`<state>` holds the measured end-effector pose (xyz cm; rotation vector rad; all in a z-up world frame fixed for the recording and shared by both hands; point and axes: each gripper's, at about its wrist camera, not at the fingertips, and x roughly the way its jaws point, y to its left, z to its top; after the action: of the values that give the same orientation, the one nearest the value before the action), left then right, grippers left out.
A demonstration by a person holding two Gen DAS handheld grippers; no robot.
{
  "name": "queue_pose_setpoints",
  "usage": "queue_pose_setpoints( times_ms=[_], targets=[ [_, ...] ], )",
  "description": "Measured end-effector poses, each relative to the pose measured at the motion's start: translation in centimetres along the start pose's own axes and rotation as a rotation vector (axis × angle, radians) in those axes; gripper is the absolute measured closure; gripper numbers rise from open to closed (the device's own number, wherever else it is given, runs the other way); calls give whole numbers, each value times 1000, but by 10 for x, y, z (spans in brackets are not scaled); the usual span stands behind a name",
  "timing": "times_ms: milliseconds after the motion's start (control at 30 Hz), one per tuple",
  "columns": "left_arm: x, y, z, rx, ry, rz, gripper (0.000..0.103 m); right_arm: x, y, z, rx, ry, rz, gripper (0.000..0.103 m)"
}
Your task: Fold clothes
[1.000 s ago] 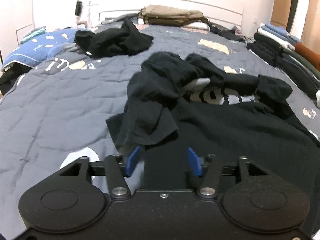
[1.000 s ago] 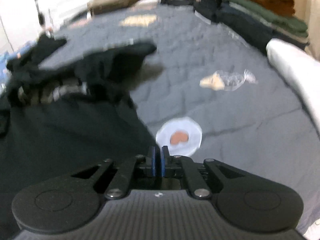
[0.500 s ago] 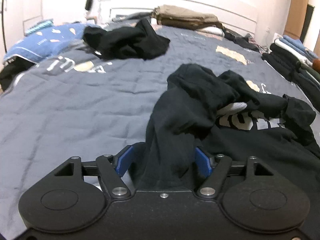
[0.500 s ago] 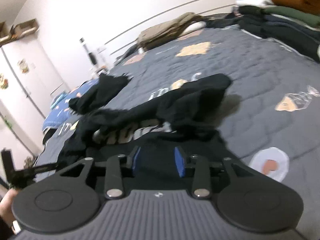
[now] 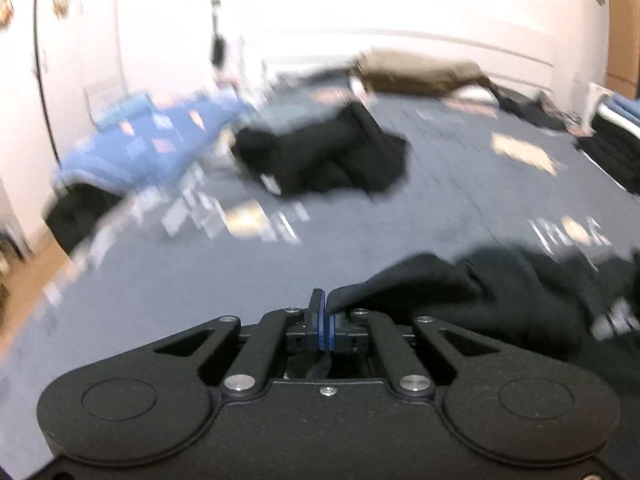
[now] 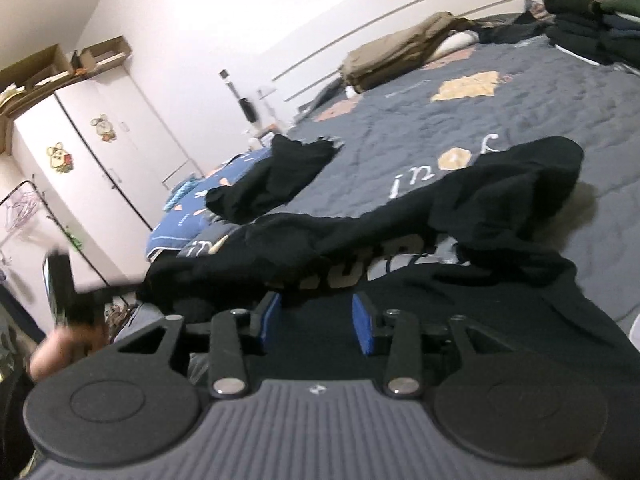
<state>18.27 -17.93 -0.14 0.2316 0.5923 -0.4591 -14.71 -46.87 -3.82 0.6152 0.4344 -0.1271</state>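
A black printed sweatshirt (image 6: 460,236) lies crumpled on the grey quilted bed (image 6: 540,120). In the blurred left wrist view my left gripper (image 5: 323,316) is shut on an edge of that black sweatshirt (image 5: 480,296), which trails off to the right. In the right wrist view my right gripper (image 6: 316,320) is open, its blue pads (image 6: 269,320) spread over the sweatshirt's lower black part. The left gripper tool (image 6: 68,292) and a hand (image 6: 52,352) show blurred at far left there.
A second black garment (image 5: 324,156) (image 6: 272,180) lies farther up the bed. Folded stacks (image 6: 592,8) line the right side. Tan clothes (image 6: 404,52) rest by the headboard. A blue patterned cover (image 5: 152,140) and a white wardrobe (image 6: 80,160) are at left.
My left gripper closed on the sweatshirt's edge and swung left, blurring its view. My right gripper, shut a second ago, opened and now sits over the sweatshirt.
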Motion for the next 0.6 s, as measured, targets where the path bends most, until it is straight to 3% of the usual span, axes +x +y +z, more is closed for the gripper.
queue_pose_setpoints(
  times_ms=[67, 167, 233, 300, 333, 500, 600],
  targets=[
    [2, 8, 24, 12, -40, 54, 100, -1, 1, 0, -6, -6, -4, 64],
    [17, -1, 38, 28, -23, 126, 88, -2, -4, 1, 13, -12, -20, 64],
    [15, -3, 38, 24, -37, 162, 73, -2, -8, 3, 29, -16, -27, 64],
    [4, -3, 32, 3, -69, 181, 28, -2, -8, 3, 29, -17, -26, 64],
    [-2, -3, 28, -7, -84, 186, 27, -2, -8, 3, 27, -16, -23, 64],
    [-27, -15, -10, 16, -47, -10, 27, 0, -4, 2, 19, -11, -8, 64],
    [-30, -39, -15, 59, -32, -117, 27, -2, -2, 1, 21, -13, -8, 64]
  ],
)
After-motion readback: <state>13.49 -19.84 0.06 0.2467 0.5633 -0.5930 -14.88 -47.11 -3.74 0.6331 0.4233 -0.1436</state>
